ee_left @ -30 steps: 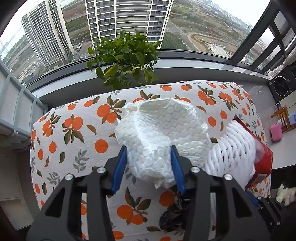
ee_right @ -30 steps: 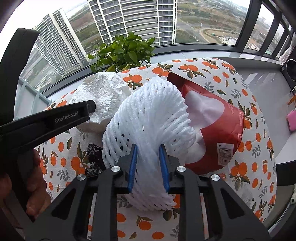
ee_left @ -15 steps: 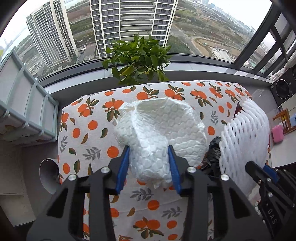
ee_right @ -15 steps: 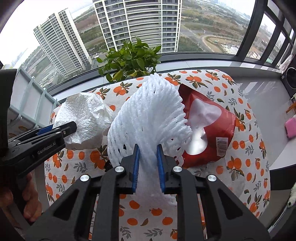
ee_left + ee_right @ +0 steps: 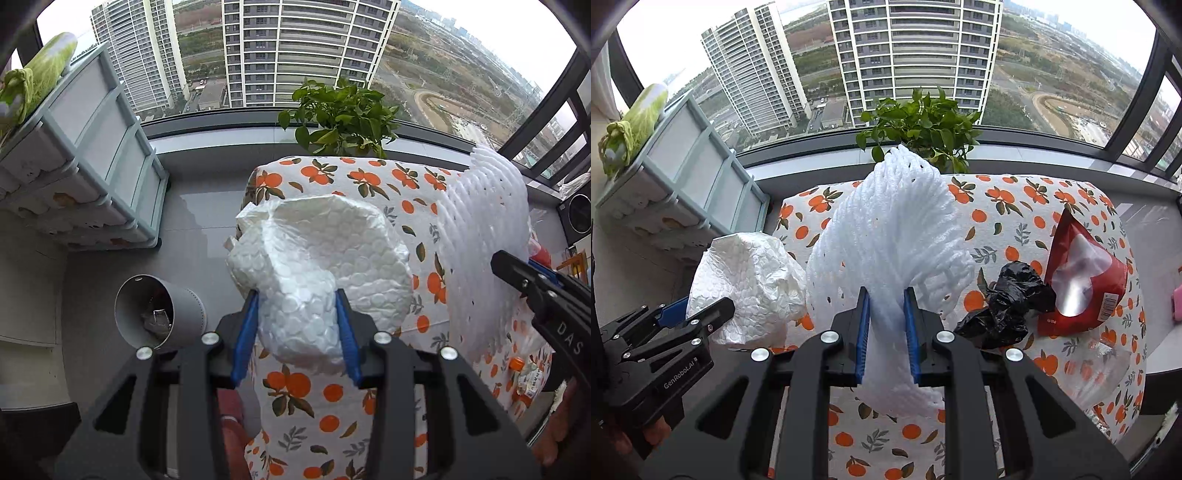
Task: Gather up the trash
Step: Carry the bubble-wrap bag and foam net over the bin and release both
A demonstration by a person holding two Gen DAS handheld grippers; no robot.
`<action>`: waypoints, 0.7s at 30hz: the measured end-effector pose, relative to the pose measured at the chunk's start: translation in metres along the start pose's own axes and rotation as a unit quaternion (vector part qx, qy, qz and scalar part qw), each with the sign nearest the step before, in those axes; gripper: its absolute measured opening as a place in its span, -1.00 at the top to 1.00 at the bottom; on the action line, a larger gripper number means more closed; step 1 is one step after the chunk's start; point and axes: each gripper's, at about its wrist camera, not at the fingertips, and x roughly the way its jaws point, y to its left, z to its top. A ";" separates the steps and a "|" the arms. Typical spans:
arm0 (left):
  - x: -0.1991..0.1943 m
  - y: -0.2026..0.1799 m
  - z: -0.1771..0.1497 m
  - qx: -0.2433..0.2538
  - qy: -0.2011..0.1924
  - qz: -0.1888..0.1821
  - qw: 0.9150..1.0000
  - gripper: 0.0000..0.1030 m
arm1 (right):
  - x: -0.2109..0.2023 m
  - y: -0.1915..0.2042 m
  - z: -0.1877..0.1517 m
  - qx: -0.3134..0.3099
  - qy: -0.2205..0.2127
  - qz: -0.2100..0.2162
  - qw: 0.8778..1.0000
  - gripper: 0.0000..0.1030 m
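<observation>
My left gripper is shut on a crumpled wad of white bubble wrap, held in the air over the left edge of the table, which has an orange-print cloth. Beside it my right gripper is shut on a white foam fruit net, also lifted above the cloth. A grey cylindrical bin stands on the floor left of the table, with some trash inside. A black plastic bag and a red snack bag lie on the cloth at the right.
A pale blue drawer unit stands on the floor at the left, beyond the bin. A potted green plant sits behind the table by the window. A small bottle and clear plastic lie near the table's right front.
Both grippers have swung left and risen slightly with their loads. The bin and drawer unit have come into the left wrist view. The red and black bags stay on the cloth.
</observation>
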 end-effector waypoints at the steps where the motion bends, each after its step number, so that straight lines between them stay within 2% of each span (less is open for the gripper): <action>1: -0.003 0.013 -0.003 -0.009 -0.001 0.005 1.000 0.21 | 0.002 0.015 0.001 -0.010 0.001 0.006 1.000 0.67; 5: -0.015 0.075 -0.018 -0.052 -0.001 0.028 0.998 0.21 | 0.011 0.078 0.006 -0.055 0.008 0.036 0.998 0.67; 10: -0.024 0.157 -0.041 -0.114 0.004 0.064 0.991 0.21 | 0.029 0.163 0.007 -0.114 0.021 0.075 0.990 0.67; 16: -0.017 0.255 -0.078 -0.187 0.016 0.110 0.976 0.21 | 0.069 0.269 -0.005 -0.184 0.045 0.121 0.974 0.67; 21: 0.012 0.328 -0.112 -0.234 0.031 0.140 0.962 0.21 | 0.128 0.349 -0.025 -0.223 0.076 0.159 0.959 0.67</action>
